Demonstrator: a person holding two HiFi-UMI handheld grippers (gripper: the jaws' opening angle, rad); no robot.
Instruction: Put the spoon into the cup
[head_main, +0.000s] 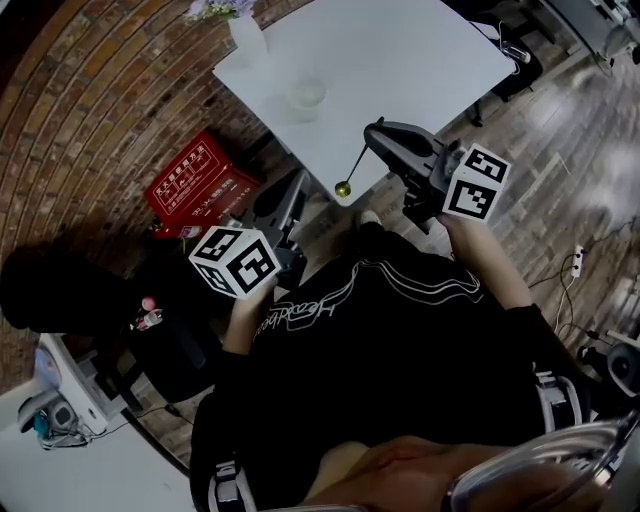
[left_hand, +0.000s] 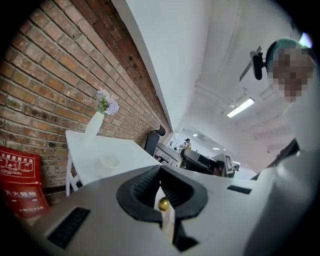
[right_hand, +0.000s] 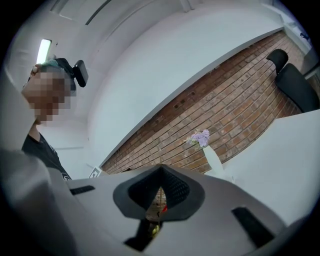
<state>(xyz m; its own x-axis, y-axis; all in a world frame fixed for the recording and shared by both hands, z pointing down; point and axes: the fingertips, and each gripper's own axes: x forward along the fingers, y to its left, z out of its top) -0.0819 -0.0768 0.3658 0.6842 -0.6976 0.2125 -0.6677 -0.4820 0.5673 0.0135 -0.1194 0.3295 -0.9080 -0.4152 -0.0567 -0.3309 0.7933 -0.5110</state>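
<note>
the flowers (head_main: 215, 8) are cut off by the top edge of the head view. the pale cup (head_main: 307, 93) is hard to see on the white table (head_main: 420, 50). the top of the spoon (head_main: 353, 166) hides inside the right gripper (head_main: 370, 131). words on the red box (head_main: 200, 185) are too small to read.

Office or studio workspace. Brick wall (head_main: 90, 120) along white table's (head_main: 420, 60) left edge; flower vase (head_main: 247, 35) at far-left corner; black office chair (head_main: 520, 70) by right edge; ceiling strip lights (left_hand: 241, 107) (workstations (left_hand: 167, 152) beyond); wood-plank floor (head_main: 560, 130).
</note>
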